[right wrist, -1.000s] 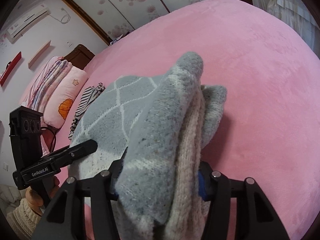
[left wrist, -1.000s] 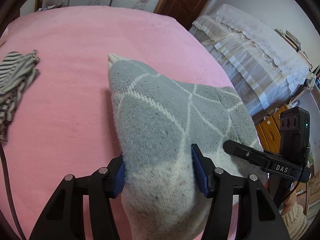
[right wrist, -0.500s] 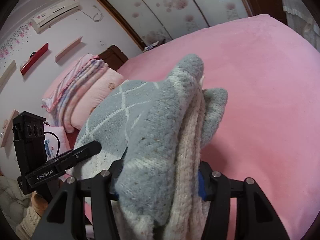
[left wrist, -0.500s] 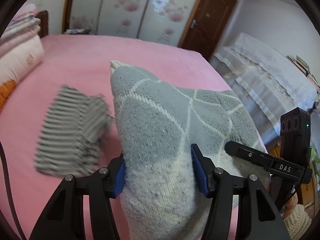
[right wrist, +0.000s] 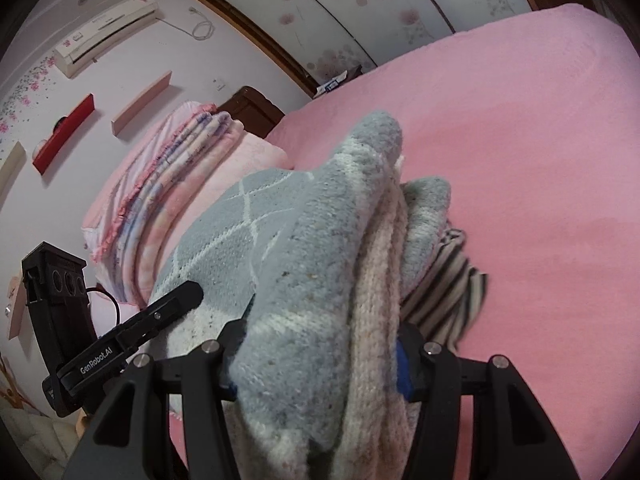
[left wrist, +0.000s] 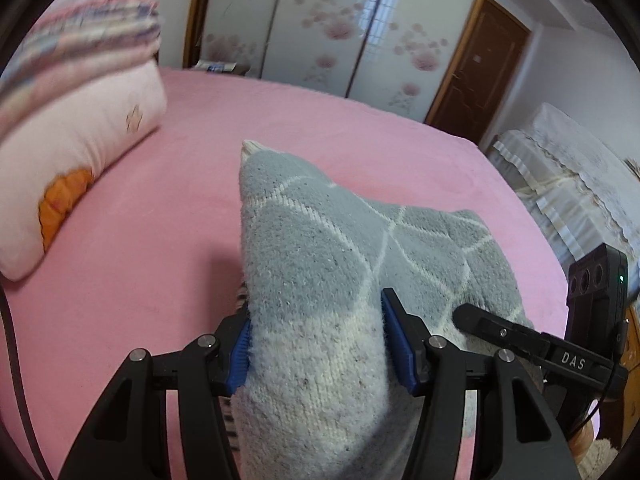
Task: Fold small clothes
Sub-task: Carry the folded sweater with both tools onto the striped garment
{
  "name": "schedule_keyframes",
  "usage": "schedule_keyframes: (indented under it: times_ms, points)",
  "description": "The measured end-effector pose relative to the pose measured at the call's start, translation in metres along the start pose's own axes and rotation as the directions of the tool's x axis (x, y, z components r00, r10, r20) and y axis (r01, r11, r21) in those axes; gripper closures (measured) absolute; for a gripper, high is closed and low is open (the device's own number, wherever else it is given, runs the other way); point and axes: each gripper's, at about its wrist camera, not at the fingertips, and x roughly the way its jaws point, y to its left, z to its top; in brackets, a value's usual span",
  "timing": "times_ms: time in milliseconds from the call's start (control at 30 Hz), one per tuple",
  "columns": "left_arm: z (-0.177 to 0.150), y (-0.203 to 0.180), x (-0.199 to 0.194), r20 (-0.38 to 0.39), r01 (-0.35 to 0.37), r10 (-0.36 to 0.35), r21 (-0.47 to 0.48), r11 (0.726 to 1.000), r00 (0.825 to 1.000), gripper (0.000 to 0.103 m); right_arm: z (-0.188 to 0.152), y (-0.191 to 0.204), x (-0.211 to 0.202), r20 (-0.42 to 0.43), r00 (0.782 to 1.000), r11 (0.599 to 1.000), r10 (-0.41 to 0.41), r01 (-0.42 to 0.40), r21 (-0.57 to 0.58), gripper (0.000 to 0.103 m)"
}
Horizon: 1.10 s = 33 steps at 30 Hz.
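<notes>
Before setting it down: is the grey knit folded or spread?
Folded: the grey knit shows stacked layers at its edge, clamped in the right claw.

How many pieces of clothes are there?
2. The grey knitted garment is held up by both grippers over the pink bed. The striped garment lies beneath it. More may be hidden underneath.

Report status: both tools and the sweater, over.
Left tool shut on grey knit sweater; right tool shut on its folded layers. Sweater held over pink bed. Striped garment beneath it, right under the load.
</notes>
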Motion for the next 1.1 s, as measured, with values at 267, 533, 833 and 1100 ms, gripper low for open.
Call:
schedule_keyframes:
  times_ms: [267,533,833,1100]
  points:
    - [-0.052,0.041,0.084,-0.106,0.043,-0.052,-0.080,0.996,0.993,0.045,-0.045,-0.036,0.049,-0.079,0.990,0.993,-0.116,0.118,0.016,0.048]
    - [-0.064,0.037,0.078,-0.050,0.051,-0.055,-0.078,0.996,0.997,0.044,-0.059,-0.027,0.041,0.002,0.991,0.990,-0.136,0.136,-0.040,0.049]
    - [-0.063,0.043,0.080,-0.016,0.010,-0.012,-0.104,0.995,1.000,0.044,-0.063,-0.032,0.047,0.069,0.988,0.990,-0.138,0.141,-0.030,0.049]
    - [-0.071,0.046,0.080,-0.034,-0.037,0.033,-0.128,0.991,0.999,0.030,-0.059,-0.026,0.055,0.005,0.984,0.982,-0.179,0.179,-0.066,0.040]
